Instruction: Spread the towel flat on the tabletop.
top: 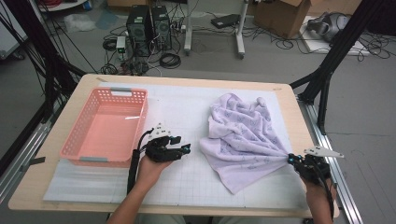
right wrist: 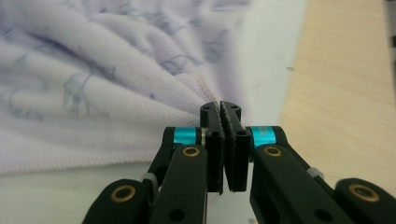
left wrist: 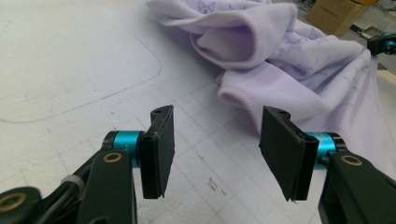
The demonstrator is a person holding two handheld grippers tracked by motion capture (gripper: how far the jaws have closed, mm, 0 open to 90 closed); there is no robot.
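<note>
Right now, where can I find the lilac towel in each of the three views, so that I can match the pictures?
High view: the lilac towel lies crumpled right of centre on the white mat.
Left gripper view: it lies bunched across the upper right, beyond the open tongs.
Right gripper view: it spreads over the left and top, its edge pinched in the shut tongs.
Shared landmark: the white mat with its grid lines.

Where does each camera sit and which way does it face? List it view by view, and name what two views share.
High view: above the person's side, looking forward and down on the table; both forearms enter from below.
Left gripper view: rides the left gripper, looking between its open jaws across the mat.
Right gripper view: rides the right gripper, its jaws clamped on the cloth's edge.
Shared: the lilac cloth appears in all three.
</note>
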